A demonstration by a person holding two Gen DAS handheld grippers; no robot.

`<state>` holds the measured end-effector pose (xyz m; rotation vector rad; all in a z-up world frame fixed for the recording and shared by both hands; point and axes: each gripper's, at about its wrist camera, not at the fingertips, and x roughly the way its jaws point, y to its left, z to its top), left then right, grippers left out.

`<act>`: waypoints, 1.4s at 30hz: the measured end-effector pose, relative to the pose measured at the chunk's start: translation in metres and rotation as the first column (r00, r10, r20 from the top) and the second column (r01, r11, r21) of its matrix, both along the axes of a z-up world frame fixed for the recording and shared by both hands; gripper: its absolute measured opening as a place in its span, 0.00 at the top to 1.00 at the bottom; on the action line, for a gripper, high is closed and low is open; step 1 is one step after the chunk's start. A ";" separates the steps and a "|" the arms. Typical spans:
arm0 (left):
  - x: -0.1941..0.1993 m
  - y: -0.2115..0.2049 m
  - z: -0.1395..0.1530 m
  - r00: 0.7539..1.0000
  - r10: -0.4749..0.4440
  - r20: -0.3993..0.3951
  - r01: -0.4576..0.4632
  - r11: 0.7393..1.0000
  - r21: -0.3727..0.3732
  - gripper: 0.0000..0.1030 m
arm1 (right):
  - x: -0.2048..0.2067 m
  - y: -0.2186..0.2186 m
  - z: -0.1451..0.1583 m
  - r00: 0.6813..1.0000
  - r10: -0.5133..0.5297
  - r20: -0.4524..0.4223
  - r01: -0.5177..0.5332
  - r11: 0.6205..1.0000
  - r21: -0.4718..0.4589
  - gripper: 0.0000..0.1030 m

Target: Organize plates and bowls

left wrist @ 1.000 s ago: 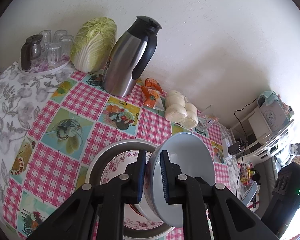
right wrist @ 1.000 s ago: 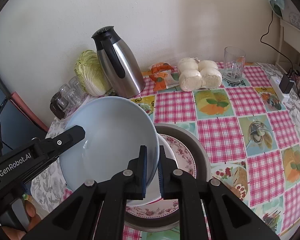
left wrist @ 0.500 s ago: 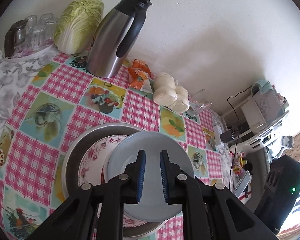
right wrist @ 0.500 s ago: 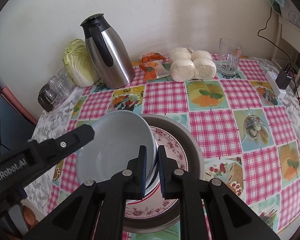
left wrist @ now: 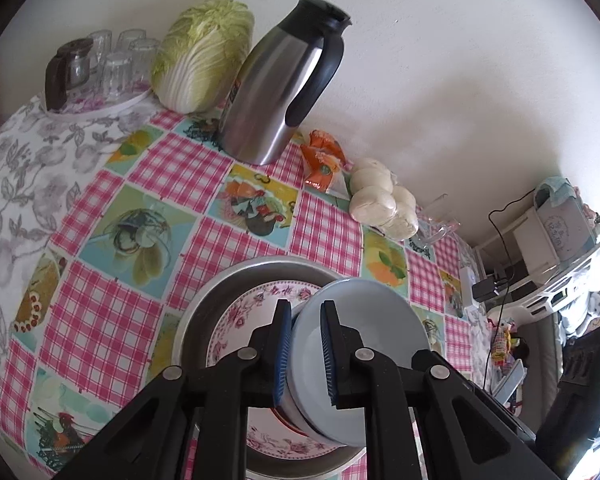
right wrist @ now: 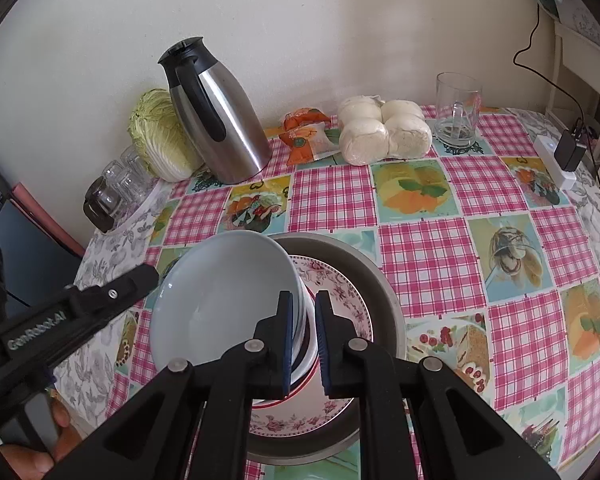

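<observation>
One light blue bowl (right wrist: 220,296) is held tilted over the near middle of the bench (right wrist: 420,248), gripped at opposite sides of its rim by two tongs. The left tongs (left wrist: 305,354) are closed narrowly on the bowl's rim, and the right tongs (right wrist: 301,336) are likewise pinched on the rim at the bowl's right side. Beneath the bowl one floral plate (right wrist: 340,300) is seen lying inside one round metal basin (right wrist: 380,280); a red-rimmed dish (right wrist: 296,390) shows just under the bowl, though how many pieces are stacked there cannot be told.

At the far side of the bench are counted one steel thermos jug (right wrist: 216,120), one napa cabbage (right wrist: 156,136), two orange packets (right wrist: 306,132) and one bag of four white buns (right wrist: 380,128). One clear glass mug (right wrist: 458,110) stands to the right of the buns. On the far left one tray (left wrist: 100,100) carries one small glass pot (left wrist: 68,68) and four upturned glasses (left wrist: 120,68).
</observation>
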<state>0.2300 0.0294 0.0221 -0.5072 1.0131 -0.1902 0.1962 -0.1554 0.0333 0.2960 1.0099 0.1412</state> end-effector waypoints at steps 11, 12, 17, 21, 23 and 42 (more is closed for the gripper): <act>0.003 -0.009 -0.010 0.999 -0.016 -0.028 0.016 1.000 0.024 0.84 | 0.003 -0.001 -0.011 1.000 0.007 -0.027 -0.007 1.000 0.018 0.89; 0.002 -0.009 -0.009 0.999 -0.015 -0.028 0.016 1.000 0.026 0.84 | 0.003 -0.001 -0.011 0.999 0.008 -0.031 -0.007 1.000 0.021 0.89; 0.002 -0.008 -0.005 1.000 -0.006 -0.027 0.007 0.999 0.046 0.81 | 0.001 -0.003 -0.007 1.000 -0.003 -0.031 0.003 1.000 -0.014 0.83; 0.001 -0.006 -0.003 1.000 0.009 -0.030 -0.007 0.998 0.065 0.57 | 0.000 -0.009 -0.003 0.999 -0.028 -0.018 0.028 0.999 -0.047 0.48; 0.000 -0.005 -0.001 0.999 0.019 -0.026 -0.017 0.997 0.077 0.41 | -0.001 -0.011 -0.003 0.999 -0.034 -0.013 0.033 0.997 -0.066 0.40; -0.015 0.002 0.005 0.990 0.138 0.000 -0.132 0.951 0.280 0.00 | -0.016 -0.021 -0.007 0.999 -0.030 0.031 0.033 0.993 -0.117 0.09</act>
